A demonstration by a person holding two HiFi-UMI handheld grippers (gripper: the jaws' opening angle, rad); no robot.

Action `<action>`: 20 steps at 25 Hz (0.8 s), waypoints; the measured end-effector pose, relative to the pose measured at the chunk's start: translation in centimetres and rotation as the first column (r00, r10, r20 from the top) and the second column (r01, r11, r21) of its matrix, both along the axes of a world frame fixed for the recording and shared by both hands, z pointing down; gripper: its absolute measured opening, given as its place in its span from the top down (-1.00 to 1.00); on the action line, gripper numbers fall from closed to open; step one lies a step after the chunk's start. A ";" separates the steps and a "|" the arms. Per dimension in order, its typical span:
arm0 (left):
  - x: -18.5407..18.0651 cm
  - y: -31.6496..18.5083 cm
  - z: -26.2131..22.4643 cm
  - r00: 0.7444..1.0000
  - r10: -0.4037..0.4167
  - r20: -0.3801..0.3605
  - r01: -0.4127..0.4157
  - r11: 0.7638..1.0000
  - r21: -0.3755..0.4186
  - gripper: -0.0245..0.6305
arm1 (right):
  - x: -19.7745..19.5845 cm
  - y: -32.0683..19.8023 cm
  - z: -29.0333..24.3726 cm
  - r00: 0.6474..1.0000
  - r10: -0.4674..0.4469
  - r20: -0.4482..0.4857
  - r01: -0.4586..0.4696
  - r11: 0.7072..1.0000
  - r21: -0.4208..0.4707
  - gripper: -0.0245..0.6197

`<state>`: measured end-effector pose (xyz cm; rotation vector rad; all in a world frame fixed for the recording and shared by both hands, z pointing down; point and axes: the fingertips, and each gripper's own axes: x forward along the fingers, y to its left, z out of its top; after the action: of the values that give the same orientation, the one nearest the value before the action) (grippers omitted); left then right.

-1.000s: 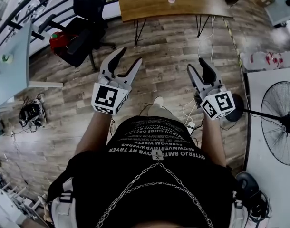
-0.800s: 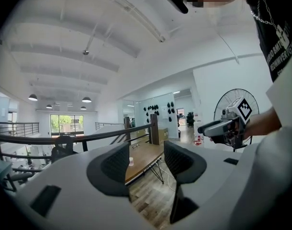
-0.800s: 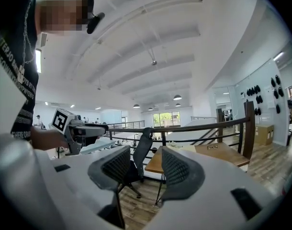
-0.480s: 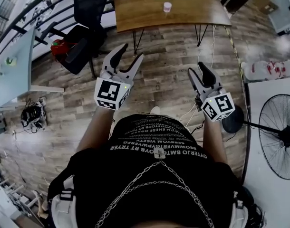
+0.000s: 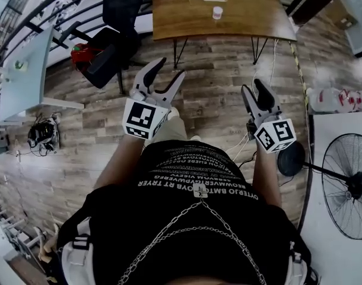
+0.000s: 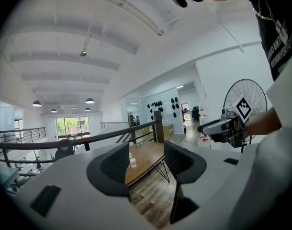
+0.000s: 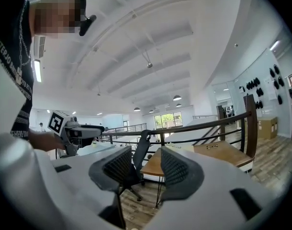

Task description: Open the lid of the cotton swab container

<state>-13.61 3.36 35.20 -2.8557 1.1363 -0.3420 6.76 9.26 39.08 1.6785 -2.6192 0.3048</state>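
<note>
Left tool (image 5: 171, 70) and right tool (image 5: 252, 86), both spread and empty above the floor. The right tool's jaws have just been narrowing slightly, with nothing between them. The cotton swab container (image 5: 217, 12) stands on the surface (image 5: 252, 16), well ahead of both tools, apparently still closed. Judged stage: approach only. Reaching, gripping and lifting the lid all remain.

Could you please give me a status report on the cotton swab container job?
Left tool open, empty. Right tool open, empty, jaws just been closing slightly. Cotton swab container on wooden table ahead, untouched. Office chair left of table, off the path.
</note>
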 end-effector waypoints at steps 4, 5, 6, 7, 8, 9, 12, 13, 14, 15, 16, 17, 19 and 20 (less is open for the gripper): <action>0.5 0.1 -0.5 1.000 0.015 -0.003 -0.015 1.000 0.011 0.22 | 0.9 -0.2 0.1 1.000 0.027 -0.003 -0.027 1.000 0.001 0.38; 0.6 0.0 -0.5 1.000 0.020 0.002 -0.020 1.000 0.010 0.22 | 1.0 -0.4 0.0 1.000 0.027 0.001 -0.027 1.000 0.005 0.38; 0.7 -0.1 -0.3 1.000 0.025 0.010 -0.025 1.000 0.005 0.22 | 0.9 -0.6 -0.2 1.000 0.023 0.002 -0.023 1.000 0.010 0.38; 0.8 -0.2 -0.1 0.999 0.029 0.014 -0.029 1.000 0.001 0.22 | 0.8 -0.7 -0.3 1.000 0.018 0.001 -0.018 1.000 0.013 0.39; 0.9 -0.3 0.0 0.999 0.033 0.011 -0.033 0.999 -0.001 0.22 | 0.8 -0.8 -0.2 1.000 0.016 -0.004 -0.016 1.000 0.013 0.39; 1.0 -0.5 0.2 0.999 0.034 0.008 -0.034 0.999 -0.005 0.22 | 0.8 -1.0 -0.2 1.000 0.018 -0.010 -0.018 1.000 0.011 0.39; 1.5 -1.1 1.1 0.999 0.041 0.015 -0.040 0.999 -0.030 0.22 | 1.0 -1.5 0.1 0.999 0.031 -0.022 -0.031 1.000 -0.003 0.39; 1.8 -1.4 1.1 0.999 0.046 0.010 -0.046 0.999 -0.026 0.22 | 1.0 -1.6 0.3 0.999 0.033 -0.027 -0.033 0.999 -0.009 0.39; 2.2 -1.6 1.1 0.999 0.054 0.004 -0.054 0.998 -0.021 0.22 | 1.1 -1.7 0.4 0.999 0.033 -0.033 -0.034 0.999 -0.016 0.39; 2.5 -1.8 1.2 0.998 0.063 0.002 -0.063 0.998 -0.019 0.22 | 1.2 -1.8 0.6 0.999 0.034 -0.039 -0.035 0.999 -0.022 0.39; 2.8 -2.1 1.3 0.997 0.071 0.003 -0.071 0.997 -0.020 0.22 | 1.4 -2.1 0.6 0.998 0.034 -0.044 -0.035 0.999 -0.025 0.39; 3.2 -2.5 1.5 0.997 0.076 0.002 -0.076 0.997 -0.024 0.22 | 1.6 -2.3 0.7 0.998 0.035 -0.046 -0.036 0.999 -0.027 0.39; 3.8 -3.3 1.7 0.996 0.086 -0.003 -0.087 0.996 -0.032 0.22 | 2.0 -3.0 0.8 0.998 0.040 -0.047 -0.041 0.999 -0.034 0.39; 4.1 -3.7 1.8 0.996 0.095 -0.002 -0.095 0.995 -0.033 0.22 | 2.1 -3.3 0.8 0.998 0.042 -0.049 -0.044 0.998 -0.038 0.39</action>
<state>-9.46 -0.31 36.95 -2.9260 1.0005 -0.3583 8.90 5.96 39.89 1.7093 -2.5296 0.3097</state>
